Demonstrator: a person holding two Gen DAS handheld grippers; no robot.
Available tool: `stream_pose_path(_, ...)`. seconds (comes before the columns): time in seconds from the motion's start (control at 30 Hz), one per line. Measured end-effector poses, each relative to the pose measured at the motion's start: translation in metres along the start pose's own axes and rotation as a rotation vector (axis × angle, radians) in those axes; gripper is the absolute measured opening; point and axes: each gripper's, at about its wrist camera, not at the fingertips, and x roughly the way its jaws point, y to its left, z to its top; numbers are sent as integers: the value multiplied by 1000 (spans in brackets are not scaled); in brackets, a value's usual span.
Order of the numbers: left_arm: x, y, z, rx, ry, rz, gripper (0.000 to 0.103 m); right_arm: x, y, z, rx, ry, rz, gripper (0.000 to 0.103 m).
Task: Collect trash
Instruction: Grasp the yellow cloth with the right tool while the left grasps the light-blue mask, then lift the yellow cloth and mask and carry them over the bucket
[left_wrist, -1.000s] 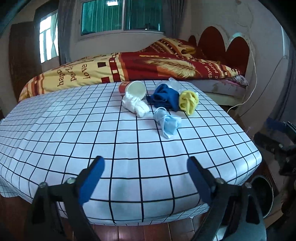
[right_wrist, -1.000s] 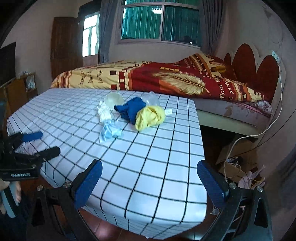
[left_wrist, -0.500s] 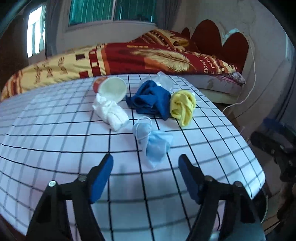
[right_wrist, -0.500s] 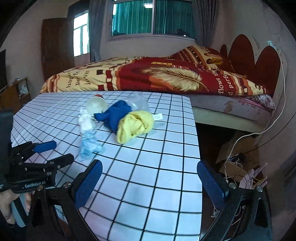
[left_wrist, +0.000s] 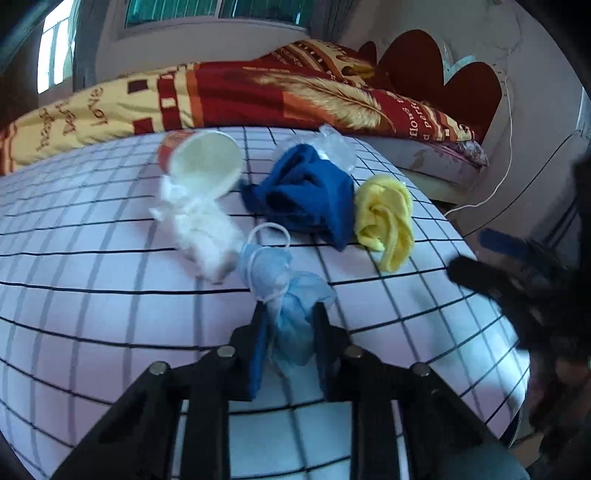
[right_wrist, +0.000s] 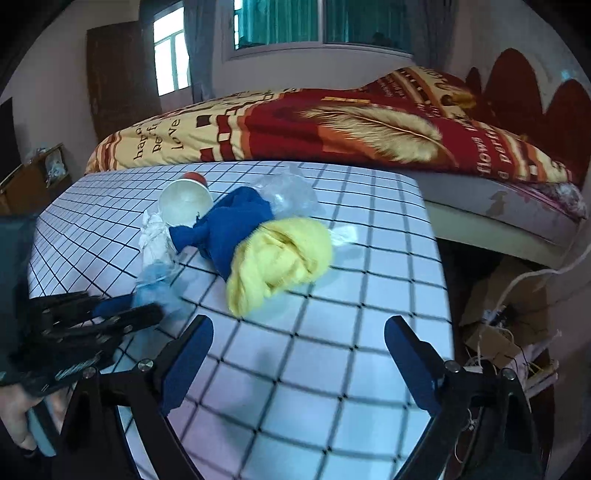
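My left gripper (left_wrist: 288, 334) had its two fingers closed in on the crumpled blue face mask (left_wrist: 284, 291), pinching its near end, though motion blur left me unsure how firmly. The mask lay on the checked tablecloth (left_wrist: 92, 295), touching a white tissue wad (left_wrist: 201, 230) and near the blue cloth (left_wrist: 306, 194) and yellow cloth (left_wrist: 386, 219). My right gripper (right_wrist: 299, 354) hung wide apart, holding nothing, above the table's near edge.
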Motion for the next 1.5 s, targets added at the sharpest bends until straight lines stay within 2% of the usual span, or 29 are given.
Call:
stream_pose_path(0.07, -5, 5, -3, 12, -3, 22, 25, 15, 4, 9, -7, 8, 12, 95)
stream_pose_path(0.2, -6, 17, -5, 5, 3, 41, 24, 41, 9, 27, -14, 32, 25, 87)
stream_pose_path(0.3, -6, 21, -6, -2, 2, 42, 24, 63, 6, 31, 0, 85, 33, 73)
stream_pose_path(0.37, -6, 21, -7, -2, 1, 41, 24, 70, 5, 30, 13, 105, 45, 68)
stream_pose_path(0.43, -5, 20, -7, 0, -2, 40, 24, 69, 2, 27, 30, 105, 77, 49)
stream_pose_path(0.47, -6, 19, -7, 0, -6, 41, 24, 66, 0, 25, 40, 98, 95, 42)
stream_pose_path(0.53, -8, 17, -8, 3, -16, 34, 24, 58, -2, 21, 41, 86, 104, 12)
stream_pose_path(0.67, -12, 10, -13, 21, -24, 31, 24, 35, -3, 8, 22, 53, 92, 9)
stream_pose_path(0.97, -28, -9, -20, 46, -48, 10, 24, -29, -7, -16, -1, -26, 67, 8)
stream_pose_path(1.1, -29, -15, -25, 54, -36, 12, 24, -28, -10, -24, 11, 46, 88, 11)
stream_pose_path(1.17, -31, -15, -25, 57, -39, 26, 24, -23, -10, -27, 8, 63, 61, 53)
stream_pose_path(1.2, -30, -14, -25, 58, -36, 34, 24, -20, -9, -27, 9, 75, 35, 92)
stream_pose_path(1.23, -29, -12, -24, 54, -31, 43, 24, -20, -9, -26, 15, 50, 7, 98)
stream_pose_path(1.3, -30, -8, -26, 40, -30, 49, 24, -15, -10, -20, 39, 41, 19, 98)
stream_pose_path(1.43, -26, -1, -25, 28, -18, 53, 24, 10, -14, -8, 132, 94, 55, 95)
stream_pose_path(1.47, -25, 0, -24, 27, -14, 53, 24, 18, -13, -6, 155, 106, 92, 92)
stream_pose_path(1.5, -24, 1, -24, 26, -11, 51, 24, 24, -11, -6, 162, 124, 116, 73)
